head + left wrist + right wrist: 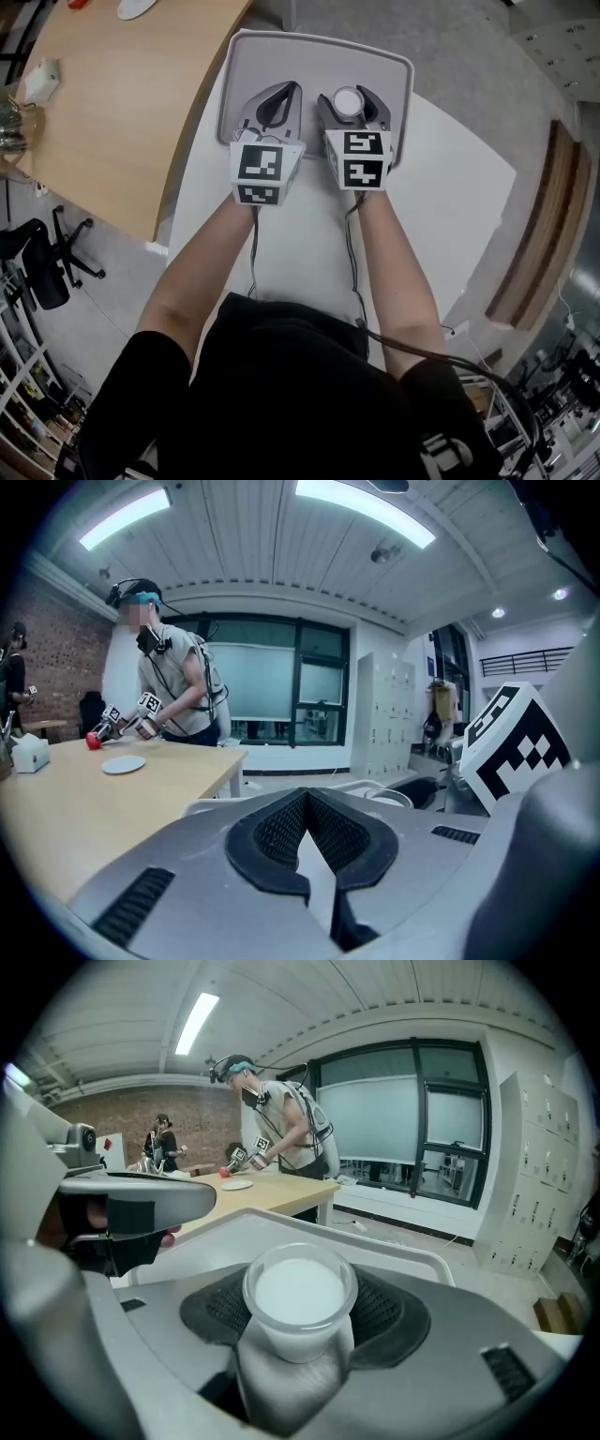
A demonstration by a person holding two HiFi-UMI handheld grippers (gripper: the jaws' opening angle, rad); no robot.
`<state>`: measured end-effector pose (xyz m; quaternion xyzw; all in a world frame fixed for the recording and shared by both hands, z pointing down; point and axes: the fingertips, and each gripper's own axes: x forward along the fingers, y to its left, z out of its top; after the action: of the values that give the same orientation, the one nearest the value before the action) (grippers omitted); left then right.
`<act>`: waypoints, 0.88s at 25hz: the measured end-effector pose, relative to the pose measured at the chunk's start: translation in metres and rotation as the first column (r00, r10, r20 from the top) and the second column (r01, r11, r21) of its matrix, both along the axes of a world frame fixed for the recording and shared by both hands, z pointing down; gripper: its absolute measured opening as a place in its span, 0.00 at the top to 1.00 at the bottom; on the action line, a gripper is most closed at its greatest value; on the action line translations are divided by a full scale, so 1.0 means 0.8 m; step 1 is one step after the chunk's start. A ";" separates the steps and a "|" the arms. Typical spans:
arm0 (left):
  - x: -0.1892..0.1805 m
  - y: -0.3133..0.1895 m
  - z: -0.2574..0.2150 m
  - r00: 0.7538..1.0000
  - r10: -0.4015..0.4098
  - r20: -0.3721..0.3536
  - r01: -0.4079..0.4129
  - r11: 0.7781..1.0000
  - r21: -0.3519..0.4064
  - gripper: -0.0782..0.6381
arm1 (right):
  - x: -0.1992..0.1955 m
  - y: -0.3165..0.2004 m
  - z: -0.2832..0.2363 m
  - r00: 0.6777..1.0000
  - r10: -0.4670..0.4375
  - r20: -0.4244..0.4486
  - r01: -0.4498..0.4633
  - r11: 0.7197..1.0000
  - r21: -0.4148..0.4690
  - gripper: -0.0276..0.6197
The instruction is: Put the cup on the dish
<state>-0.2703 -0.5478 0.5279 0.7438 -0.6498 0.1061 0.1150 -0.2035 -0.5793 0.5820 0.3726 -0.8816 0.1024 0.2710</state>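
We see the right gripper [350, 94] with its fingers closed around the cup [348, 103]. The cup stands upright with its mouth up, gripped by its sides, just above centre in the head view. It hangs over the gray tray [309, 58] on the white counter [441, 187].

The left gripper [307, 794] sits just beside it, to the left in the frame. Its fingers are pressed together at the tips with nothing between them.

We find no dish on the tray. The only plate [141, 7] lies at the upper left edge, on the wooden counter [112, 112], well apart from both grippers (and possibly not ours). We judge that the right gripper must do the placing, lowering the cup straight down.

We can read no brand or lettering, only square black-and-white markers on the gripper cubes.
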 end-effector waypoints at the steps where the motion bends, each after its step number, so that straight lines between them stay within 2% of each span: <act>1: -0.001 0.002 -0.002 1.000 -0.002 -0.001 0.002 1.000 0.002 0.89 | 0.000 0.000 -0.004 1.000 0.001 0.001 -0.001 1.000 0.010 0.59; 8: 0.001 0.012 -0.018 1.000 -0.003 0.007 0.003 1.000 0.017 0.89 | -0.003 0.003 -0.039 1.000 -0.011 0.021 0.010 0.999 0.049 0.59; 18: 0.016 0.032 -0.062 0.999 0.011 0.038 -0.014 0.998 0.062 0.89 | 0.010 0.024 -0.129 0.997 -0.004 0.078 -0.011 0.981 0.192 0.60; 22: 0.031 0.044 -0.090 0.998 0.012 0.055 -0.017 0.996 0.088 0.89 | 0.030 0.039 -0.163 0.995 0.020 0.101 -0.043 0.973 0.228 0.79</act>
<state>-0.2455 -0.5124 0.4562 0.7496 -0.6515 0.0982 0.0637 -0.1792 -0.5483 0.4519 0.4099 -0.8937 0.0223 0.1809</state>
